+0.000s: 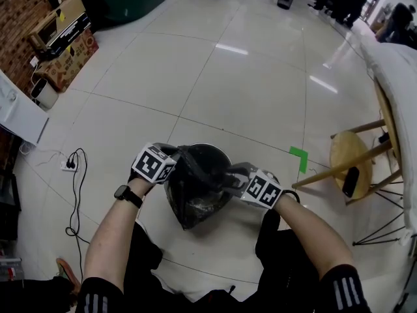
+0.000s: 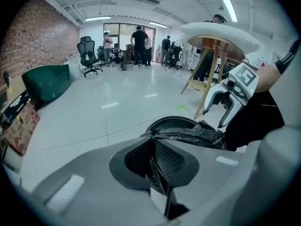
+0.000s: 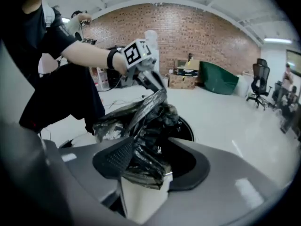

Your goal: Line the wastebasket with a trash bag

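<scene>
One power strip (image 1: 68,165) lay with its cable at the left floor edge, well apart. The left gripper (image 1: 180,160) was clenched on an edge of the one trash bag (image 1: 195,204), which draped over the single wastebasket (image 1: 207,149). The right gripper (image 1: 229,175) gaped wide, with bag film bunched loosely between its jaws. Bare tile floor (image 1: 247,90) lay open beyond, and one stool (image 1: 348,155) stood near at right.
</scene>
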`<state>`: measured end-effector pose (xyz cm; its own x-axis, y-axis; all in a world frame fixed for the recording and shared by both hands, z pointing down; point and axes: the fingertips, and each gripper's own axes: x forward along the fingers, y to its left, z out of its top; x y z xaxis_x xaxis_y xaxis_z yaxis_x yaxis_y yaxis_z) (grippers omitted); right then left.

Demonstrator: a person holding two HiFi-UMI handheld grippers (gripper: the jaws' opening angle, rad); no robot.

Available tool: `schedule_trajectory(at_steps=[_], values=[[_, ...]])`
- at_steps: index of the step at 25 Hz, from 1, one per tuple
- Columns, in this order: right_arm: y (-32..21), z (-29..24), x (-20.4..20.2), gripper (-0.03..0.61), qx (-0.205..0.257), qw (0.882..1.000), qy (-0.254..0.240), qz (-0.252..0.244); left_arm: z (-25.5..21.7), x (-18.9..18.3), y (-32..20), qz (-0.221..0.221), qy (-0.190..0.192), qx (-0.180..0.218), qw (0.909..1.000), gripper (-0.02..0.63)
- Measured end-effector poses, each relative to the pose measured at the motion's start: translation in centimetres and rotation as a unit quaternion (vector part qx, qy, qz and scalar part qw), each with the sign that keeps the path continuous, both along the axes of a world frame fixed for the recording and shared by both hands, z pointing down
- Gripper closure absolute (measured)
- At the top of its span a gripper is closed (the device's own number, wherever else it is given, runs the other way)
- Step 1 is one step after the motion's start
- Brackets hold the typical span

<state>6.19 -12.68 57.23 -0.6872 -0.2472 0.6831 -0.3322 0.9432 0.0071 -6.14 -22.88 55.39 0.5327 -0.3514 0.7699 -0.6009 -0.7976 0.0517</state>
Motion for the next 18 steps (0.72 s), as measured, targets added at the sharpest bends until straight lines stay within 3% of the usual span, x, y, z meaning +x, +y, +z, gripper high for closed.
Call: schedule_trajectory(at_steps=[5,6,8,9,10,14,18], values=[[2.2,4.0,0.0,0.332,0.007,0.993,0.089,-0.073,0.0,-0.1,-0.1,0.004,-0.002,0.001,1.0,0.595],[2.2,4.4,0.2,0.36,0.015,0.992,0.1,-0.074,0.0,-0.1,-0.1,0.005,-0.002,0.0,1.0,0.595],[1.5,4.6,0.4,0.482,0.037,0.991,0.113,-0.064,0.1,-0.3,-0.1,0.006,-0.003,-0.001,1.0,0.595],[1.0,4.5,0.5,0.562,0.045,0.991,0.112,-0.054,0.1,-0.4,-0.1,0.007,-0.004,-0.001,1.0,0.595],[0.5,4.2,0.5,0.573,0.048,0.993,0.104,-0.04,0.2,-0.4,-0.2,0.008,-0.005,-0.001,1.0,0.595],[-2.7,1.8,1.7,0.574,0.028,0.998,0.039,0.041,0.1,-0.7,-0.5,0.012,0.006,0.0,0.9999,0.594],[-7.0,0.4,3.7,0.574,0.005,0.99,-0.008,0.139,-0.4,-1.1,-1.2,-0.005,0.072,-0.026,0.9971,0.586]])
